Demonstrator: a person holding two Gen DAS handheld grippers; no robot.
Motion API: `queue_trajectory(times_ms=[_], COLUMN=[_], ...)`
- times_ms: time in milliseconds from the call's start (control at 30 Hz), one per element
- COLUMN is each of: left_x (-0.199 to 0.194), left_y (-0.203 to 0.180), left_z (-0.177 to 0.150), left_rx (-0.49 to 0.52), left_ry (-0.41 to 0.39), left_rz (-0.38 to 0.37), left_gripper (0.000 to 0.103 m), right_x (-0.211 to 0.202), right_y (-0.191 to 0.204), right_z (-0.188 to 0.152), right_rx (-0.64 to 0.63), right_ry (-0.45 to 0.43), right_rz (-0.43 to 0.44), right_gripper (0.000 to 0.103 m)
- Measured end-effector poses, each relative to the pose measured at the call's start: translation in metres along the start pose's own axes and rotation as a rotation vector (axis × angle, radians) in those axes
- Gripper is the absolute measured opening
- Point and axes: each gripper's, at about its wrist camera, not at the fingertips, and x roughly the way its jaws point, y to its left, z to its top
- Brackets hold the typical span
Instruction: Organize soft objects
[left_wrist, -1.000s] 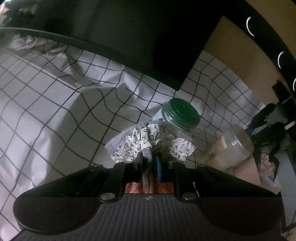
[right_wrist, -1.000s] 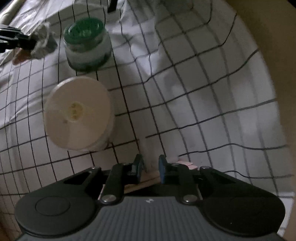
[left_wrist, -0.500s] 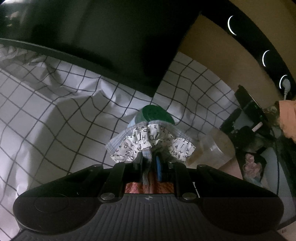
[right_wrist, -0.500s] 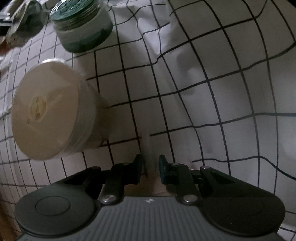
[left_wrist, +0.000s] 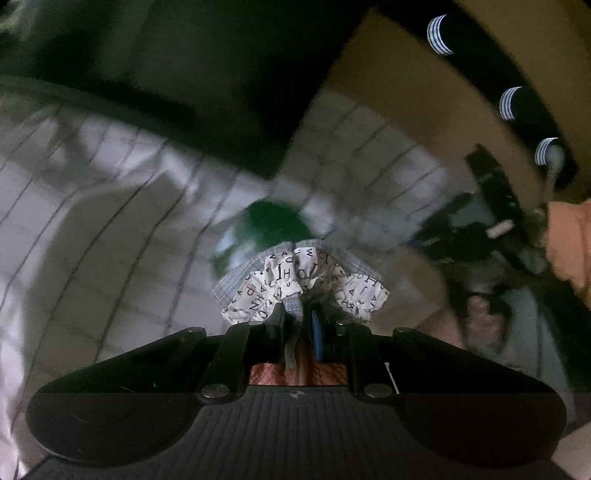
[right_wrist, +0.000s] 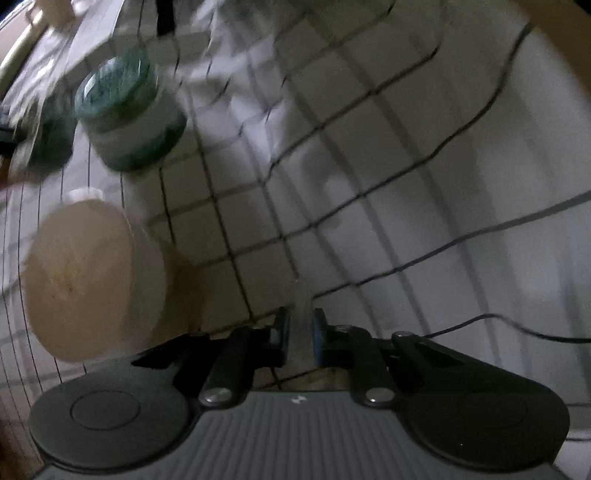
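Left claw (left_wrist: 299, 325) clamped on letter-print scrunchie (left_wrist: 295, 280), green-lidded jar (left_wrist: 266, 229) directly ahead and below it, nearer this hand; right claw (right_wrist: 299, 332) closing on what seems a checked-sheet (right_wrist: 369, 166) fold, blur permitting.

Motion blur smears the green-lidded jar (left_wrist: 273, 229) in the left wrist view, its lower half hidden behind the letter-print scrunchie (left_wrist: 306, 284). At the right edge an orange sleeve (left_wrist: 570, 243) is cut off, with dark clutter beside it too blurred to name. In the right wrist view, a pale translucent strip (right_wrist: 300, 317), possibly plastic, sits between the closing jaws of the right tool (right_wrist: 300, 332), unidentifiable.
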Motion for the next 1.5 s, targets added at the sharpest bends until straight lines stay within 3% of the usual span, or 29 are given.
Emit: queue_trajectory(times_ms=[100,300,433,633,700,833,1000,1233,1400,1500], left_x=[-0.008,0.008,0.018,0.013,0.008,0.006,0.0,-0.006,-0.009,-0.008], left_y=[-0.012,-0.026,-0.04,-0.041,-0.038,-0.024,-0.005,0.005,0.014,0.021], left_z=[0.011,0.05,0.064,0.077,0.074,0.068,0.06,0.059,0.063,0.065], left_rx=[0.057,0.105,0.181,0.194,0.192,0.162,0.108,0.065,0.065,0.056], left_ry=[-0.074,-0.155,-0.165,-0.16,-0.161,-0.134,-0.121,-0.127,-0.126,-0.117], left_rz=[-0.053,-0.045,-0.023,-0.014,-0.02,-0.026,-0.014,-0.049,-0.087,-0.097], left_gripper=[0.017,0.017,0.017,0.017,0.017,0.017,0.017,0.017,0.017,0.017], right_x=[-0.026,-0.064,-0.097,-0.132,-0.131,-0.107,-0.071,-0.016,0.001,0.009], right_y=[0.004,0.019,0.03,0.038,0.034,0.01,-0.007,-0.045,-0.054,-0.059], right_z=[0.005,0.015,0.023,0.022,0.017,0.012,0.008,0.005,0.001,0.0], right_rx=[0.022,0.052,0.064,0.127,0.178,0.382,0.401,0.935,1.202,1.295], right_ry=[-0.077,-0.171,-0.238,-0.332,-0.312,-0.213,-0.099,0.105,0.113,0.129], right_rz=[-0.049,-0.152,-0.195,-0.23,-0.233,-0.21,-0.104,0.016,0.09,0.082], right_gripper=[0.012,0.008,0.008,0.008,0.008,0.023,0.023,0.023,0.023,0.023])
